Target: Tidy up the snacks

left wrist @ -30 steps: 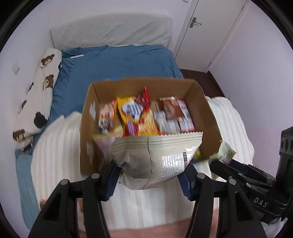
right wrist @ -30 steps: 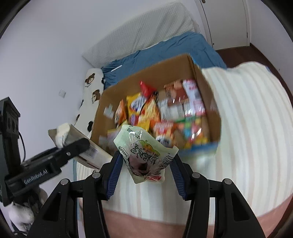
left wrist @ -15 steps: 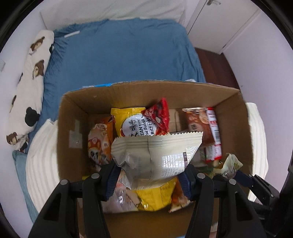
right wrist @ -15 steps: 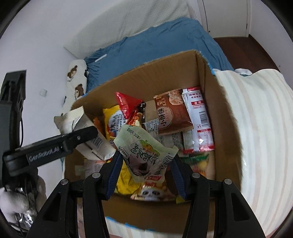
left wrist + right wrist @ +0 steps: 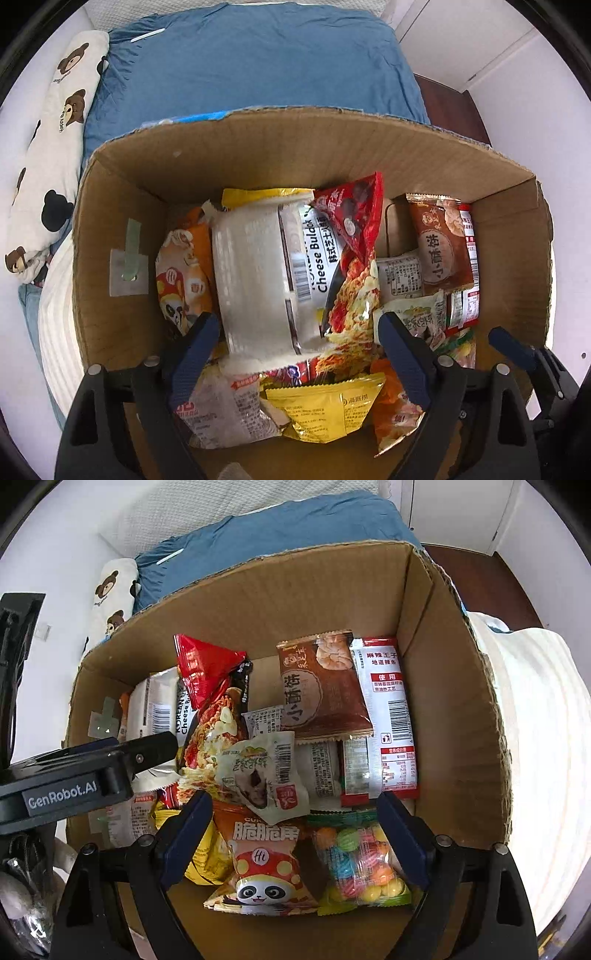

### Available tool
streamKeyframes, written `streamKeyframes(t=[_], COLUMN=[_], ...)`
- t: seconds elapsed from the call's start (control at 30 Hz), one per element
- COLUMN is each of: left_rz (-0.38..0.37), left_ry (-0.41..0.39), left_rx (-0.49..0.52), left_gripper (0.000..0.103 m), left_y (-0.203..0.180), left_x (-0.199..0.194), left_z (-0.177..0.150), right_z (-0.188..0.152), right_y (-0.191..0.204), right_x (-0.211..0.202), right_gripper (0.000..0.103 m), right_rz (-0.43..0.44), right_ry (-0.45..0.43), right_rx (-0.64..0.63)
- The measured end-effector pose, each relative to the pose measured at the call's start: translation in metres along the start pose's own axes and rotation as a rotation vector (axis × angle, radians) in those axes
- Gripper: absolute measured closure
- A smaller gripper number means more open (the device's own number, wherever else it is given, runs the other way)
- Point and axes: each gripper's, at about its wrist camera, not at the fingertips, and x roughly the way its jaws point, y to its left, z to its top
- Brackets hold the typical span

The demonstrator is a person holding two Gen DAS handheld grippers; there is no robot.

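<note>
Both grippers hang over the open cardboard box (image 5: 454, 716), pointing down into it. The left gripper (image 5: 295, 343) has its fingers (image 5: 194, 349) opening, now wide; the silvery white packet (image 5: 258, 280) lies between them, tilted on the heap, and the pads look clear of it. The right gripper (image 5: 295, 827) is opening too, its fingers (image 5: 402, 834) spread wide, and the pale green packet (image 5: 262, 771) lies just beyond them on top of the other snacks, apparently free.

Nearest the right gripper sit a panda bag (image 5: 264, 864) and a bag of coloured candy balls (image 5: 360, 864); farther in are a red noodle pack (image 5: 214, 698) and a brown pastry pack (image 5: 321, 690) near the box's far wall. The box stands on a striped blanket (image 5: 535, 738) at the near end of the bed, with the blue sheet (image 5: 255, 62) and a bear-print pillow (image 5: 55, 147) beyond.

This looks like the release step: two packets just dropped into the box. Next, I'd judge, both grippers must lift straight out without snagging wrappers, then go for more loose snacks, if any remain.
</note>
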Motion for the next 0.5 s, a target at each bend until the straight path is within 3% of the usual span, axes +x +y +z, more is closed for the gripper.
streamKeyframes(t=[0.13, 0.27, 0.5], left_rz=[0.003, 0.0, 0.006], left_ry=[-0.012, -0.035, -0.071], left_rx=[0.0, -0.005, -0.012], left_gripper=[0.005, 0.004, 0.004], left_y=[0.001, 0.002, 0.004], left_x=[-0.005, -0.014, -0.034], left_z=[-0.008, -0.022, -0.038], right_z=[-0.002, -0.006, -0.017], right_y=[0.003, 0.003, -0.008], right_x=[-0.002, -0.009, -0.029], right_gripper=[0.01, 0.005, 0.004], right_rz=[-0.022, -0.043, -0.058], right_ry=[0.0, -0.007, -0.021], right_rx=[-0.01, -0.013, -0.002])
